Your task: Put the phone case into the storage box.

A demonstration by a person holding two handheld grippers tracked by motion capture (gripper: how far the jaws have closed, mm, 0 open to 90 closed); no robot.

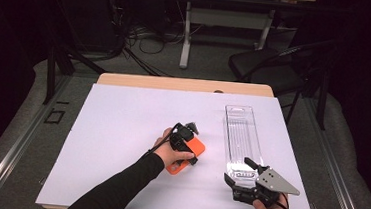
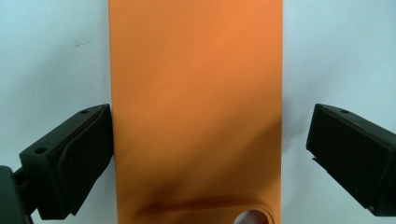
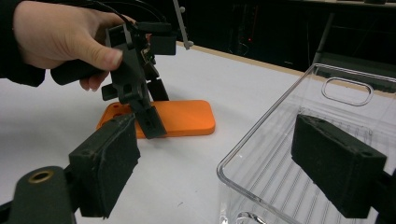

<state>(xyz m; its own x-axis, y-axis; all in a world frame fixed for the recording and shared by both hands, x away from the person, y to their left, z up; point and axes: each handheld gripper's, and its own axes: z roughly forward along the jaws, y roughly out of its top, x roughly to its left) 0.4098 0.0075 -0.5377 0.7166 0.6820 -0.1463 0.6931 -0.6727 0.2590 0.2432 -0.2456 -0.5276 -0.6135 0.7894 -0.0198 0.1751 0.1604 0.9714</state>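
Observation:
A flat orange phone case (image 1: pixel 193 147) lies near the middle of the white mat. My left gripper (image 1: pixel 186 147) points down over it, open. In the left gripper view the case (image 2: pixel 196 93) sits between the jaws; the left jaw touches its edge and the right jaw stands a little apart. A long clear plastic tray (image 1: pixel 241 134) lies to the right. My right gripper (image 1: pixel 240 171) is open at the tray's near end. In the right gripper view the jaws straddle the tray's near left wall (image 3: pixel 261 135), one outside and one over the tray. Farther off are the orange case (image 3: pixel 187 119) and the left gripper (image 3: pixel 140 100).
The white mat (image 1: pixel 121 129) covers most of the wooden table, whose far edge (image 1: pixel 185 84) shows beyond it. A dark chair (image 1: pixel 272 66) and cables stand on the floor behind the table. The tray holds nothing that I can see.

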